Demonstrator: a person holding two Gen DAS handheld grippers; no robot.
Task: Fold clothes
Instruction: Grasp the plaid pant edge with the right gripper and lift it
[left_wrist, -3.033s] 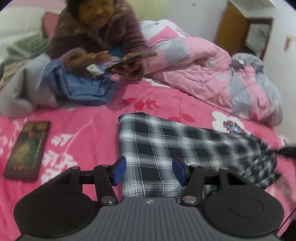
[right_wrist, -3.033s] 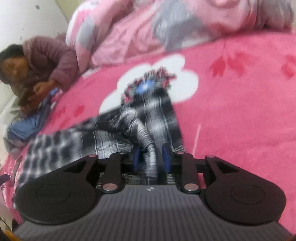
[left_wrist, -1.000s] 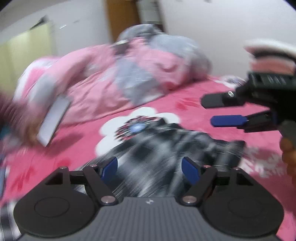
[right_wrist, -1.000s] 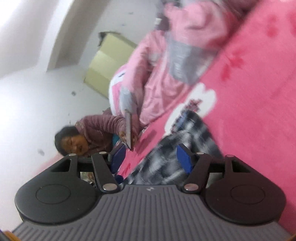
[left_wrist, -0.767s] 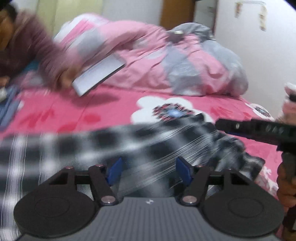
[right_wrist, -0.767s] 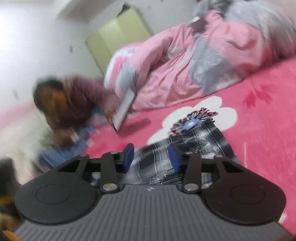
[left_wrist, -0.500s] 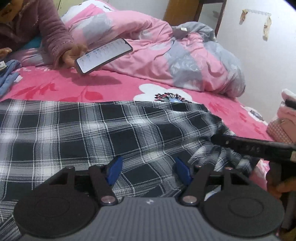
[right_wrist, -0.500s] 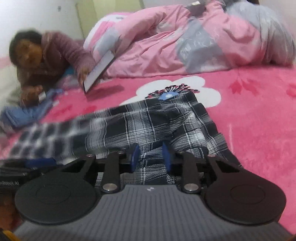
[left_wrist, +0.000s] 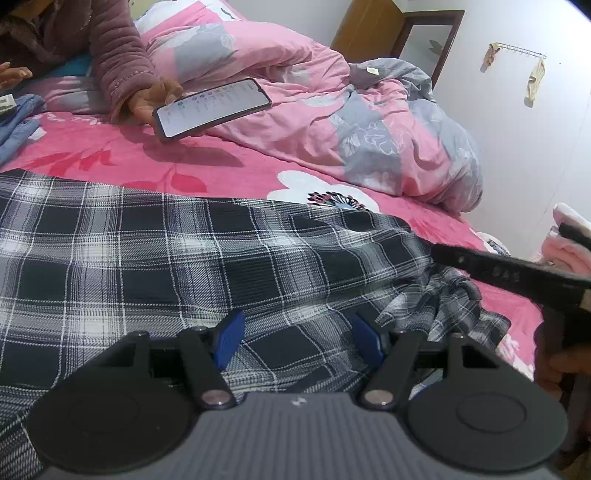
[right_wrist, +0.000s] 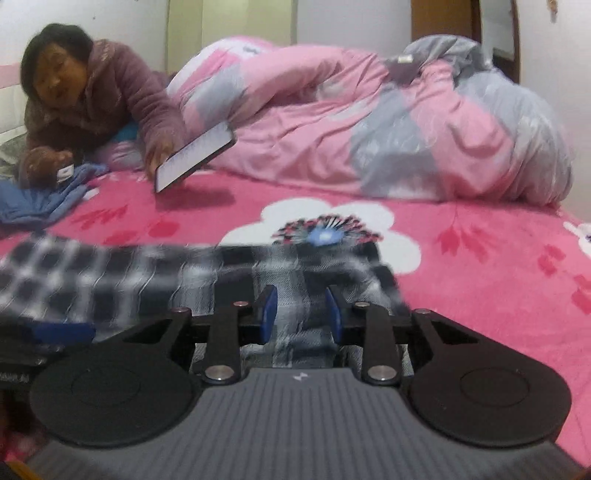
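in the left wrist view, our left gripper (left_wrist: 297, 338) hangs low over the plaid cloth (left_wrist: 155, 258), which lies spread across the pink bed (left_wrist: 110, 155) from the left edge to a rumpled end on the right. the blue pads (left_wrist: 229, 338) stand well apart, with plaid fabric lying flat below and between them; we cannot see them pressing on it, so the gripper reads as spread. the right gripper (left_wrist: 437, 254) reaches in from the right edge, side on, its tip at the bunched end of the cloth. beyond the cloth a person's hand (left_wrist: 153, 98) holds a lit phone (left_wrist: 210, 107) above the bed, and a pink and grey quilt (left_wrist: 351, 122) is heaped behind it. a blue garment (left_wrist: 16, 122) sits at the far left.

in the right wrist view, somewhat blurred, our right gripper (right_wrist: 299, 314) has its pads drawn close, and a gathered strip of the plaid cloth (right_wrist: 110, 280) runs up between them; it looks pinched. the rest of the cloth trails away to the left over the bed (right_wrist: 480, 266), near a white flower print (right_wrist: 325, 221). one pad of the left gripper (right_wrist: 62, 332) shows at the lower left edge. the person (right_wrist: 92, 96) lies at the far left with the phone (right_wrist: 194, 160), beside the quilt (right_wrist: 369, 122) and the blue garment (right_wrist: 40, 199).
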